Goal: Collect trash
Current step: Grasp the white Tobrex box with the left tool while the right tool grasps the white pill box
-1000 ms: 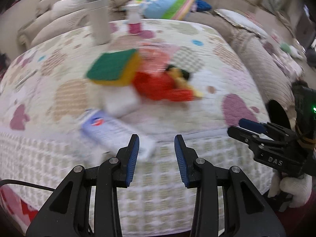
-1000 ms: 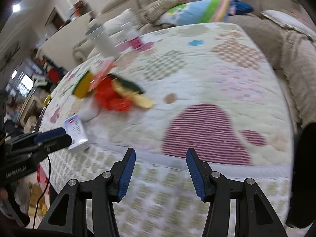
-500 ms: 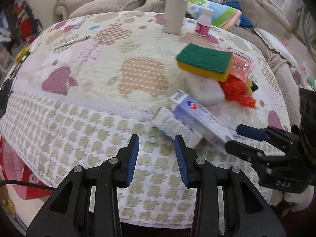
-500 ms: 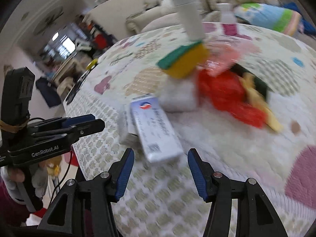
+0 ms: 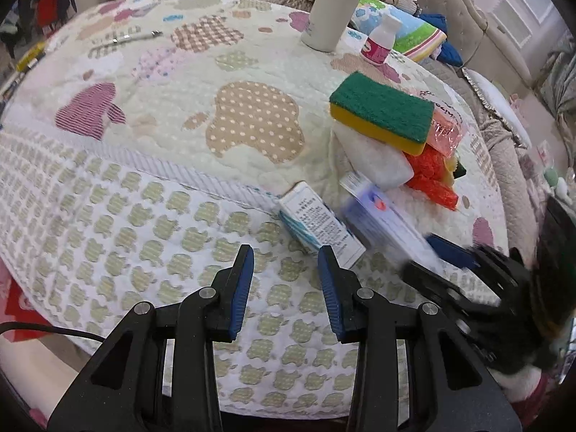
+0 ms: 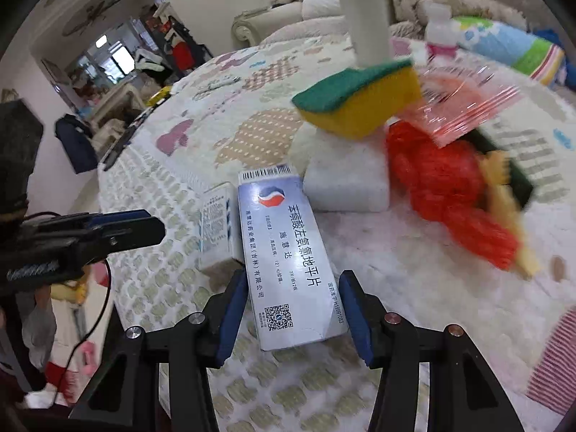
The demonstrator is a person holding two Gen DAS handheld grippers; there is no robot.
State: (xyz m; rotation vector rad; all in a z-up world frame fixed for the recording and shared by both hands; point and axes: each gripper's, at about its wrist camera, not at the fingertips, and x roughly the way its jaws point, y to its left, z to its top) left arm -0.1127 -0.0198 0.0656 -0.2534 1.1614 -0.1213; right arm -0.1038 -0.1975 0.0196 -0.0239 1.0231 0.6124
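A blue-grey medicine box (image 6: 291, 259) lies on the quilted table near its edge; it also shows in the left wrist view (image 5: 385, 221). My right gripper (image 6: 293, 315) is open with its jaws on either side of the box's near end. A smaller white box (image 5: 318, 225) lies beside it (image 6: 216, 225). My left gripper (image 5: 286, 282) is open and empty, just short of the white box. Behind them is a pile: a green-yellow sponge (image 5: 383, 109), a white block (image 6: 347, 176), red netting (image 6: 446, 187) and a pink plastic wrapper (image 6: 464, 102).
A tall grey tumbler (image 5: 333, 7) and a small white bottle with a pink label (image 5: 379, 39) stand at the table's far side. A pen (image 5: 135, 37) lies far left. Sofas and cushions ring the table. A red bag (image 5: 18, 309) hangs below the left edge.
Both grippers have swung left and closed in on the table edge. The right gripper has moved up until the medicine box sits between its open jaws.
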